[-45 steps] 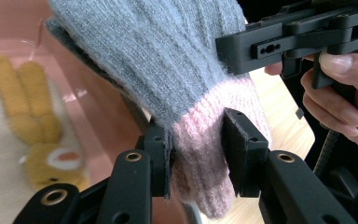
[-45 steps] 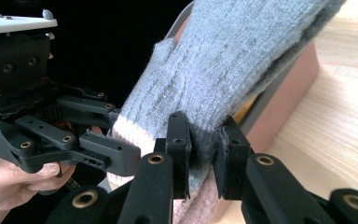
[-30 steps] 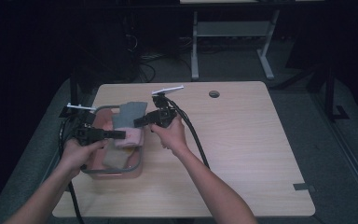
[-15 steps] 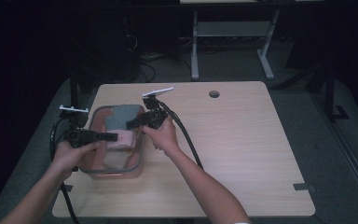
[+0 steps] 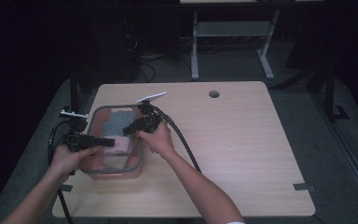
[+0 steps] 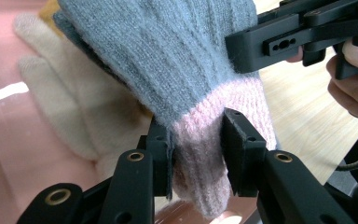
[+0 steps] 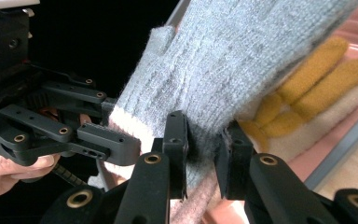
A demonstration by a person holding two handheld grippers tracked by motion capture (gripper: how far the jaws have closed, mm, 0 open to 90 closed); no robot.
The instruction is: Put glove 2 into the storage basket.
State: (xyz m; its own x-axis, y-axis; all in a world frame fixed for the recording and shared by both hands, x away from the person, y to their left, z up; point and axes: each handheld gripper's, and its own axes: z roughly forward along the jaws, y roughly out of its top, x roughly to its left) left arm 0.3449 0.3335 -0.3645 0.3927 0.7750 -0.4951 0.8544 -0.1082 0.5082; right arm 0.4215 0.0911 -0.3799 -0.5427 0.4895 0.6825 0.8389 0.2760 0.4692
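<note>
The left gripper's [image 6: 196, 154] fingers were clenched on the pink cuff of a grey knitted wool glove [image 6: 168, 60]. The right gripper's [image 7: 206, 140] fingers pinched the same glove's grey edge and had just been easing apart. The glove hung over a clear pink plastic tub with a grey rim [image 5: 140, 154] on the pale wooden worktop [image 5: 242, 140], hiding most of a cream-and-mustard glove [image 7: 303, 93] beneath it.

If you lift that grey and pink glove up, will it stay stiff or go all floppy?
Probably floppy: the glove is soft knit and bunches where the left tool pinches its pink cuff. Likely light, since it drapes between both tools. Its fuzzy wool probably won't slip from the right tool.
</note>
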